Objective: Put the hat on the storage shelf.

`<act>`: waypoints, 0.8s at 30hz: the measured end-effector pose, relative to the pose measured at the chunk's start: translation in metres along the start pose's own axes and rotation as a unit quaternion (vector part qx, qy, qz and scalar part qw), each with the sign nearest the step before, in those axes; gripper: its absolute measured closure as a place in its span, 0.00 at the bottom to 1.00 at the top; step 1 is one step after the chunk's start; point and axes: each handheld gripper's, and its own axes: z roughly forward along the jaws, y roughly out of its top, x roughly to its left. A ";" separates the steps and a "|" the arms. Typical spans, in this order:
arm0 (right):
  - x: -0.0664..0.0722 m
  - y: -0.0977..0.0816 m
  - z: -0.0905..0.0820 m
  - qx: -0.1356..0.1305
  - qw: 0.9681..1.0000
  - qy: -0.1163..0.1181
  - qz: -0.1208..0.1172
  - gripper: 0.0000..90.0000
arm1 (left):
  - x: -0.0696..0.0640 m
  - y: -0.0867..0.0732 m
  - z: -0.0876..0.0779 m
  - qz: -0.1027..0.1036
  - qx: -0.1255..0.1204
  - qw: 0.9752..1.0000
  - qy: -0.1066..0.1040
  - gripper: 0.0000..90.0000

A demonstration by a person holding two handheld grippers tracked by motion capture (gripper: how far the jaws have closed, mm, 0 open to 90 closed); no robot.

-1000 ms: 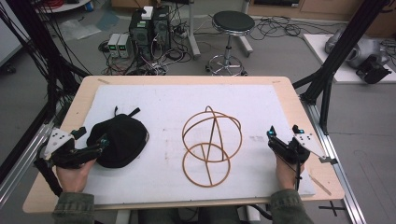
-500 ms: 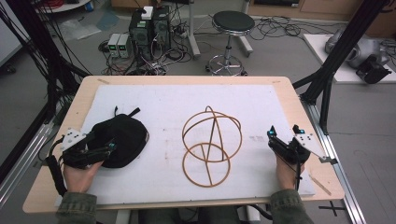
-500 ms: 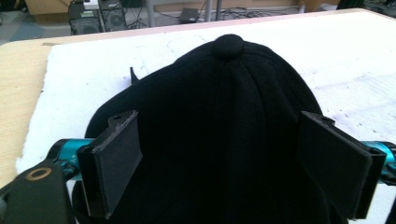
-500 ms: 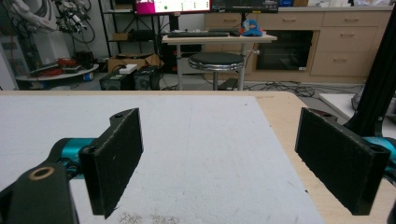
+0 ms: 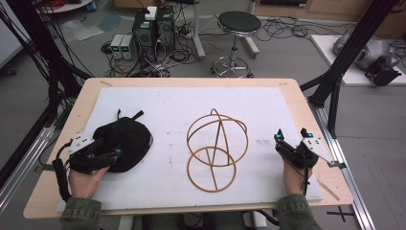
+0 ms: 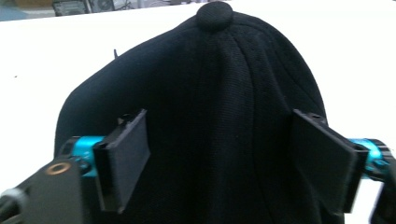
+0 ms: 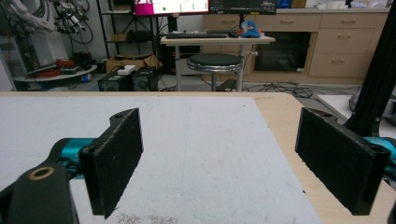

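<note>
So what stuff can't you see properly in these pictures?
- Black cap, high view: its near-left part is covered by the left gripper, so the brim can't be made out.
- Cap, left gripper view: its bottom is cut off by the picture's lower edge.
- Wire stand, high view: too thin and small to tell how the hoops join.
- Right gripper, high view: too small to judge the jaw gap.

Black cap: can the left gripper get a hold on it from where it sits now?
Probably yes. The left gripper is open with its jaws either side of the black cap, nothing between them.
</note>
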 end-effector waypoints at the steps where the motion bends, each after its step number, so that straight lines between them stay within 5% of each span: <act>1: 0.000 0.000 0.000 0.001 1.000 0.000 0.000 0.16 | 0.000 0.000 0.000 0.001 0.000 1.000 -0.001 0.28; 9: 0.001 0.000 -0.001 -0.003 1.000 0.001 -0.006 0.16 | -0.002 0.000 -0.001 0.011 -0.001 1.000 0.003 0.40; 24: 0.003 0.000 -0.001 -0.004 1.000 0.001 -0.013 0.16 | -0.005 -0.004 -0.004 0.027 -0.001 0.999 0.029 0.96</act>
